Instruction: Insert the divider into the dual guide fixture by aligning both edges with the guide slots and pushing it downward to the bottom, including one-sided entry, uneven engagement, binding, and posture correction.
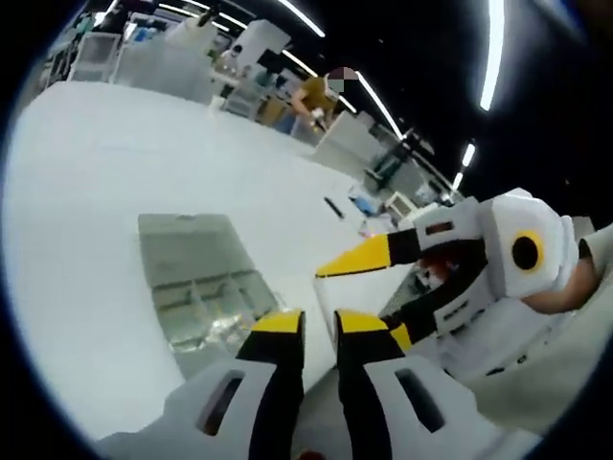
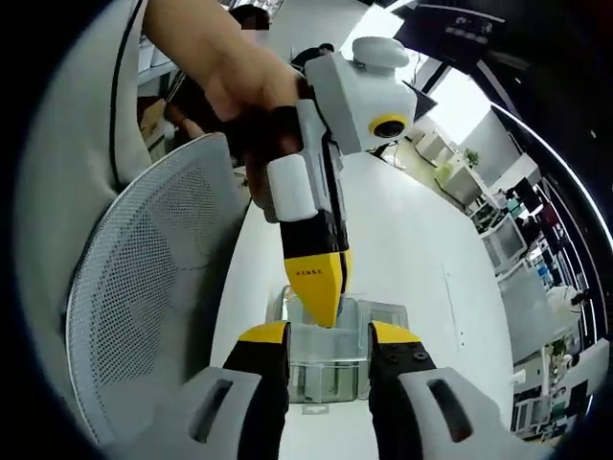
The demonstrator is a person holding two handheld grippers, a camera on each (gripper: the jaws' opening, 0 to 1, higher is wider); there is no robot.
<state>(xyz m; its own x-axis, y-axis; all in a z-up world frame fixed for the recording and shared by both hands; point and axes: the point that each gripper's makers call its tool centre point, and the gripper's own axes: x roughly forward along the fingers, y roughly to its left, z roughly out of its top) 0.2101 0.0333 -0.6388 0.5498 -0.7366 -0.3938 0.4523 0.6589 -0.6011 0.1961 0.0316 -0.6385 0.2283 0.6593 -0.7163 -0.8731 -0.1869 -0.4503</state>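
1. Big open lab or workshop hall: dark ceiling with long strip lights (image 1: 493,48) running toward 1 o'clock.
2. Large white bench (image 1: 86,192); more white benches and rack units (image 1: 96,53) at 11–12 o'clock.
3. Person (image 1: 316,96) working at a far station, 12 o'clock.
4. Grey mesh office chair (image 2: 144,287) at 9 o'clock.
5. Rows of equipment-loaded workstations (image 2: 532,259) at 3 o'clock.

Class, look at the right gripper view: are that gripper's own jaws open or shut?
Open. The right gripper shows its two jaws standing apart, with the clear fixture visible in the gap between them.
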